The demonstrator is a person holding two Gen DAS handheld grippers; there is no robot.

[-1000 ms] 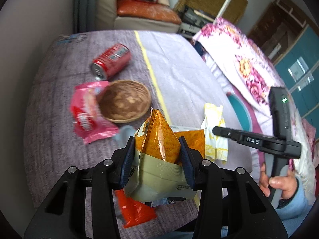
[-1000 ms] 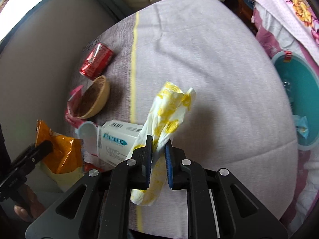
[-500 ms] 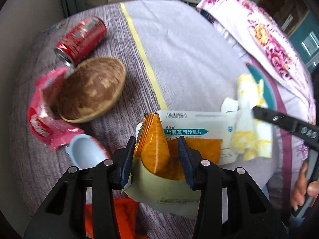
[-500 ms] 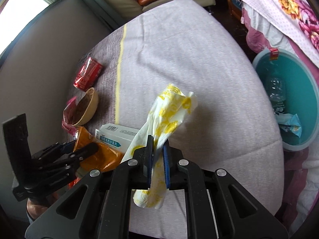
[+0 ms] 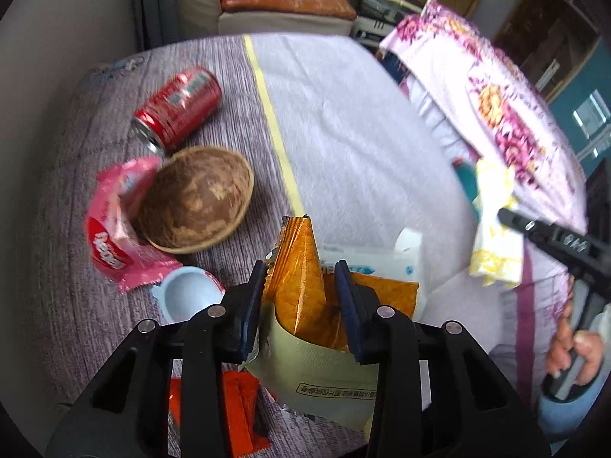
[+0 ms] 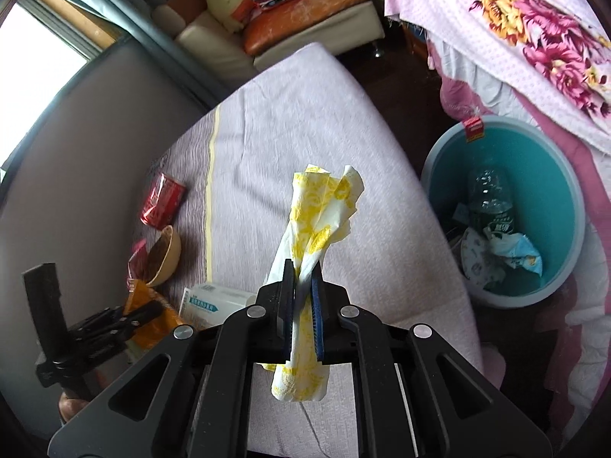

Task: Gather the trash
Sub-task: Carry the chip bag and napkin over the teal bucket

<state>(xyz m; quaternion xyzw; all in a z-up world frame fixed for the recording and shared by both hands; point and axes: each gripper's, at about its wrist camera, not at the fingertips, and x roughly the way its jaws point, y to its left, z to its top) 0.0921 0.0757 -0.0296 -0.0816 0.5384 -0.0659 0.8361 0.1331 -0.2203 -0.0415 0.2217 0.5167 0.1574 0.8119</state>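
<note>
My left gripper [image 5: 299,273] is shut on an orange snack bag [image 5: 301,267] and holds it above the table. My right gripper [image 6: 303,271] is shut on a yellow-and-white paper wrapper [image 6: 317,213], held in the air over the table's right edge. It also shows in the left wrist view [image 5: 492,221]. The teal trash bin [image 6: 534,152] stands on the floor to the right, with a plastic bottle [image 6: 490,198] and crumpled wrappers inside. A red can [image 5: 179,107], a pink wrapper [image 5: 114,236] and a white medicine box [image 5: 382,263] lie on the table.
A wooden bowl [image 5: 196,202] and a small pale blue cup [image 5: 187,294] sit on the grey cloth-covered table [image 5: 343,114]. A red packet [image 5: 236,408] lies under my left gripper. A floral bedspread [image 6: 534,30] hangs at the right, a sofa [image 6: 305,4] behind.
My right gripper has carried the yellow wrapper rightward, toward the teal bin. My left gripper has lifted the orange bag and tilted back.
</note>
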